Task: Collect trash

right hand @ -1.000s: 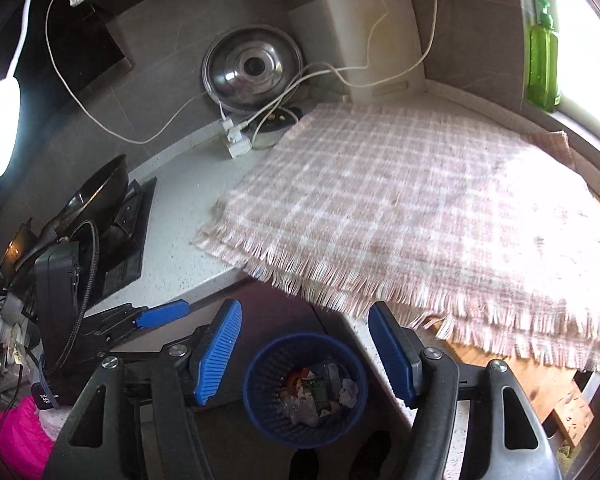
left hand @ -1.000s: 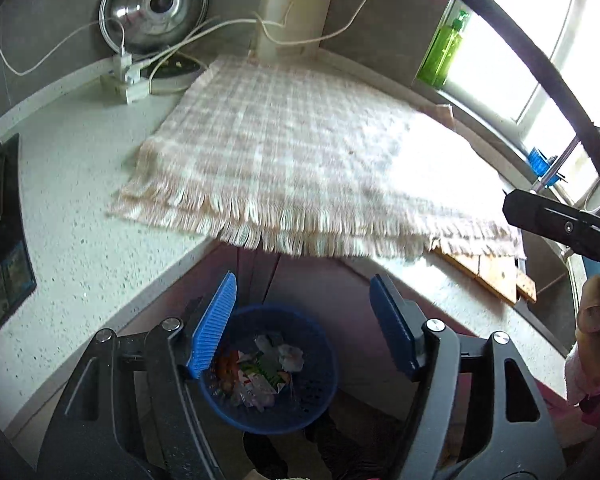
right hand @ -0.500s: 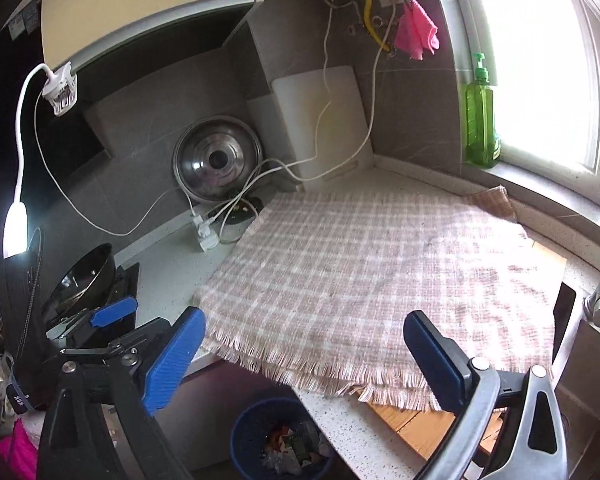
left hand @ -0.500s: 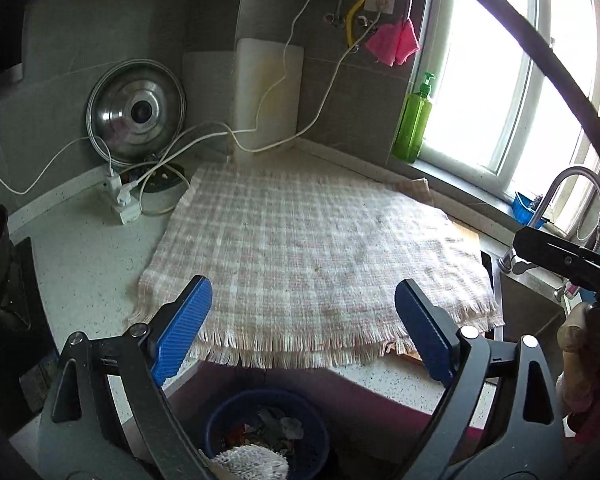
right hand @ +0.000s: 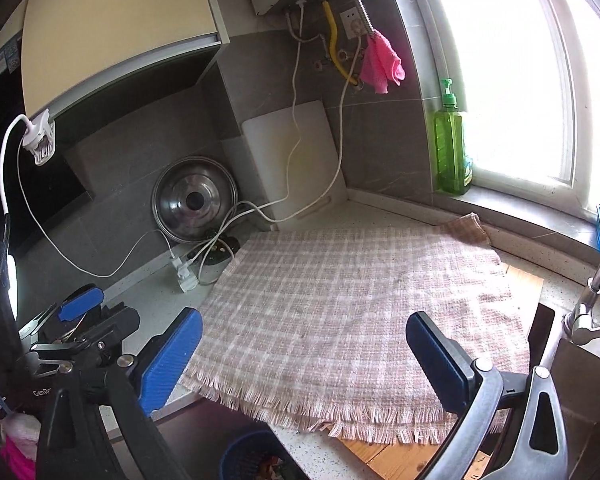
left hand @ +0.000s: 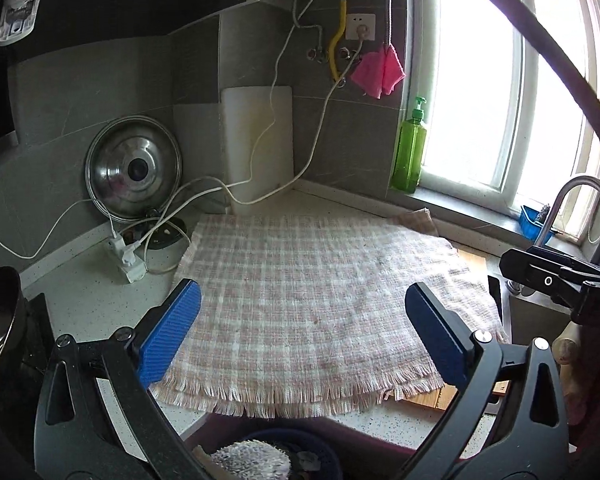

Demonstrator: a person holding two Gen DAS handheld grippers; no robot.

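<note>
Blue bin [right hand: 252, 458] at 6 o'clock holds trash; both hand-held grippers, left [left hand: 300, 330] & right [right hand: 302, 352], just spread apart, empty. Next: scan checked cloth [left hand: 320, 304] on desk [left hand: 92, 292] for leftovers.

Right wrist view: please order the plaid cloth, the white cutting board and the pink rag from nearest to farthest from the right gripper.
1. Plaid cloth, on the counter just beyond the right gripper.
2. White cutting board, leaning in the corner.
3. Pink rag, hanging high on the wall.

"CenRo" on left tongs [right hand: 78, 308] body, partly cut off
</note>
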